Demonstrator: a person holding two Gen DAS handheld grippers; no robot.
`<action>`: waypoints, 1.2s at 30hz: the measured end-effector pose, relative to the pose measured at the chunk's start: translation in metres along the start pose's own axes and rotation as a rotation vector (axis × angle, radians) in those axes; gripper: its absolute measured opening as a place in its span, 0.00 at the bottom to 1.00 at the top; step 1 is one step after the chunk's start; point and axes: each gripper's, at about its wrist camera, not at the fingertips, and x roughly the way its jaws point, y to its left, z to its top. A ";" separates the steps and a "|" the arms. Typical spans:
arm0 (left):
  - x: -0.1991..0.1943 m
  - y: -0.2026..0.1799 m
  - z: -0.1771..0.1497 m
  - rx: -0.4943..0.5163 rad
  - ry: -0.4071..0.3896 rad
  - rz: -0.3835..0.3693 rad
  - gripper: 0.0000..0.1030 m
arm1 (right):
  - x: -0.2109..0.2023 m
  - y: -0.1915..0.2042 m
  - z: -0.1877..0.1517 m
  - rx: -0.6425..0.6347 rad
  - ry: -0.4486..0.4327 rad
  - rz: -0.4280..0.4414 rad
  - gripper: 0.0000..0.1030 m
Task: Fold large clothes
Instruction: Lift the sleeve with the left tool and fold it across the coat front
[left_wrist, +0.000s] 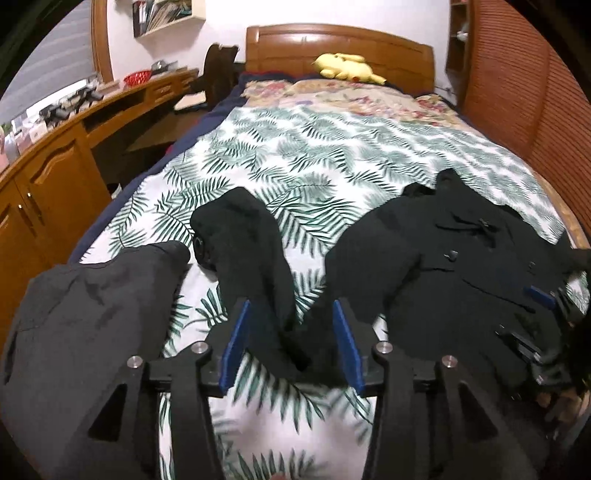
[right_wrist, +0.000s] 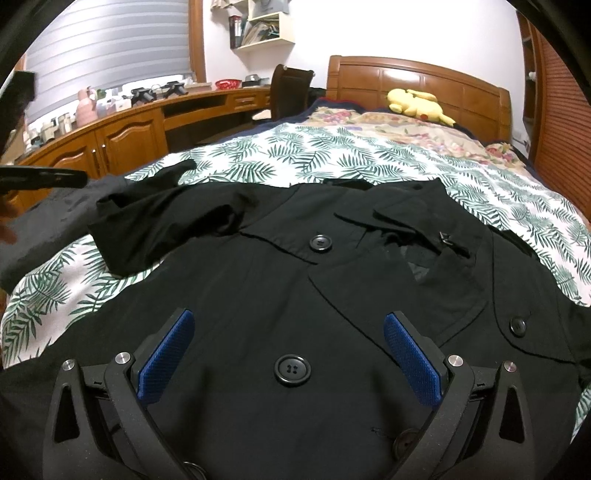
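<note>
A black buttoned coat (right_wrist: 258, 288) lies spread face up on the leaf-print bed cover (right_wrist: 332, 158). In the left wrist view its body (left_wrist: 424, 266) lies to the right. One black sleeve (left_wrist: 251, 236) stretches away from me and runs back between the fingers of my left gripper (left_wrist: 291, 306). That gripper is open, and its blue pads stand clear of the cloth on both sides. My right gripper (right_wrist: 290, 315) hovers open and wide just above the coat's front, with a large black button (right_wrist: 291, 370) lying below the gap.
A dark grey garment (left_wrist: 85, 332) lies bunched at the near left of the bed. A yellow plush toy (left_wrist: 347, 68) rests by the wooden headboard (left_wrist: 332, 40). A curved wooden desk (left_wrist: 55, 158) runs along the left, and a slatted wardrobe (left_wrist: 517, 92) stands to the right.
</note>
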 end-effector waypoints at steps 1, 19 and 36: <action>0.009 0.003 0.003 -0.012 0.009 0.004 0.45 | 0.000 0.000 0.000 0.000 0.000 0.000 1.00; 0.078 -0.008 0.041 0.016 0.110 0.112 0.00 | -0.008 0.002 -0.001 -0.004 0.012 0.018 1.00; -0.095 -0.201 0.082 0.263 -0.233 -0.020 0.00 | -0.136 -0.076 -0.037 0.059 -0.050 -0.173 1.00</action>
